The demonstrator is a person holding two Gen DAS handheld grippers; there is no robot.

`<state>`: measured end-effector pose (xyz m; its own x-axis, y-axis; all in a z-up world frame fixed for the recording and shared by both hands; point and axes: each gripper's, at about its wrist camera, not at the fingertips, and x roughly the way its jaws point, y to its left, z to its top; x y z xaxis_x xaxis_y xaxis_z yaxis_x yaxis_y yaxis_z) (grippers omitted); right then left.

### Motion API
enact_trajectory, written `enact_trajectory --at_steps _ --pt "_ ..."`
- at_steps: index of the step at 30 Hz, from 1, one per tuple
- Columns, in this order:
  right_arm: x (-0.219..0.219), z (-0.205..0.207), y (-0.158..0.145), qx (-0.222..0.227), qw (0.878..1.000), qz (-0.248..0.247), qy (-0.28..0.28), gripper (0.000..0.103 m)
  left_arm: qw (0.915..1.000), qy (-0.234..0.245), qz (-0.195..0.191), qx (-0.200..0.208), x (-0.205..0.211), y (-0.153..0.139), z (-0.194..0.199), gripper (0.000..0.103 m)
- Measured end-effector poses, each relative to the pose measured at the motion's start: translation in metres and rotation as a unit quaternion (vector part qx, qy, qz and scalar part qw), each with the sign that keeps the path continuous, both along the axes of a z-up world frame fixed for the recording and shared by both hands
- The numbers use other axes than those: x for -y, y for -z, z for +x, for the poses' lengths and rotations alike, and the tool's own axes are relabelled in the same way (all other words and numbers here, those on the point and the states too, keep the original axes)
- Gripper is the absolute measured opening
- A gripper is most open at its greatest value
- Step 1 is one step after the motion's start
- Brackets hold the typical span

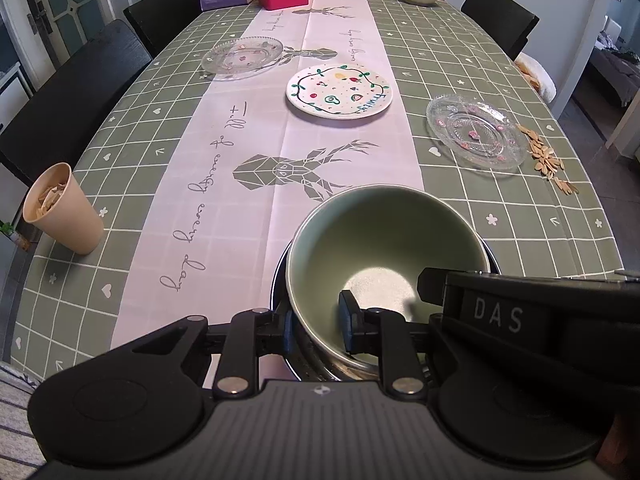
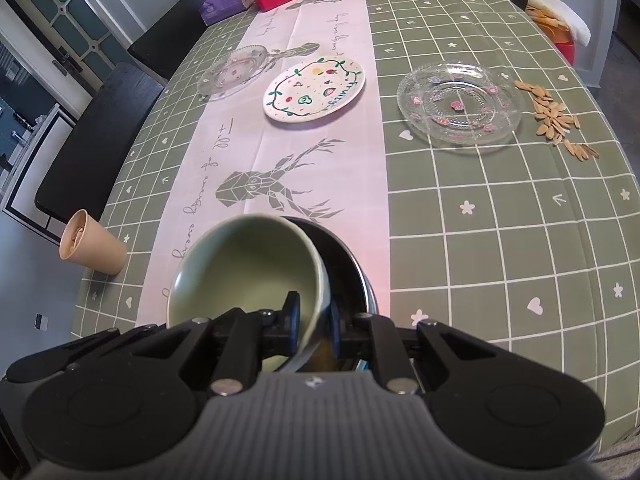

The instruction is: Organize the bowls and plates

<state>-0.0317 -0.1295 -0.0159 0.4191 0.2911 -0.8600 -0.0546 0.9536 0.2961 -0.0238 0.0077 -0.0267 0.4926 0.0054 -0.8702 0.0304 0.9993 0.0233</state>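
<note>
Tablecloth: green grid w/ hearts, pale centre strip, geometric deer print, cursive "every day".
Green bowl: matte ceramic, round, tilted, set in a dark bowl at near edge.
Left gripper: rim pinched, one blue pad inside, one outside.
Right gripper: opposite rim clamped likewise; "DAS" read on its body in left view.
Painted plate: white, "Fruity" lettering.
Glass plates: clear, ribbed, flower dots.

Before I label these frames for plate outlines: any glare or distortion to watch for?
Left wrist view: bright glare patch inside the green ceramic bowl; fisheye bows the checked tablecloth's grid. Right wrist view: same bowing, and the clear glass plate shows through, rim faint.
</note>
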Motion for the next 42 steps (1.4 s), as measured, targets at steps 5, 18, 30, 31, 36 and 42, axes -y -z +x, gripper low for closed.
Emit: enact_trajectory --at_steps 5,18,30,31,36,42 --pt "0.005 0.006 0.004 -0.018 1.000 0.023 -0.006 0.017 0.9998 0.017 0.013 0.003 0.000 -0.001 0.000 0.030" --pt "0.009 0.010 0.004 -0.028 0.998 0.044 -0.034 0.025 0.9985 0.043 -0.035 0.004 -0.015 -0.005 0.001 0.032" --pt "0.011 0.008 -0.008 -0.012 0.999 0.036 -0.038 0.051 0.9937 0.080 -0.078 0.004 -0.027 -0.021 0.000 0.042" --pt "0.012 0.007 -0.010 -0.005 0.998 0.036 -0.044 0.053 0.9932 0.082 -0.083 0.007 -0.029 -0.023 -0.001 0.046" --pt "0.028 -0.001 -0.025 0.041 0.995 0.070 -0.050 0.073 0.9912 0.086 -0.085 0.053 -0.040 -0.039 -0.009 0.074" --pt "0.039 -0.011 -0.036 0.093 0.994 0.028 -0.056 0.074 0.9930 0.060 -0.055 0.085 -0.049 -0.039 -0.014 0.075"
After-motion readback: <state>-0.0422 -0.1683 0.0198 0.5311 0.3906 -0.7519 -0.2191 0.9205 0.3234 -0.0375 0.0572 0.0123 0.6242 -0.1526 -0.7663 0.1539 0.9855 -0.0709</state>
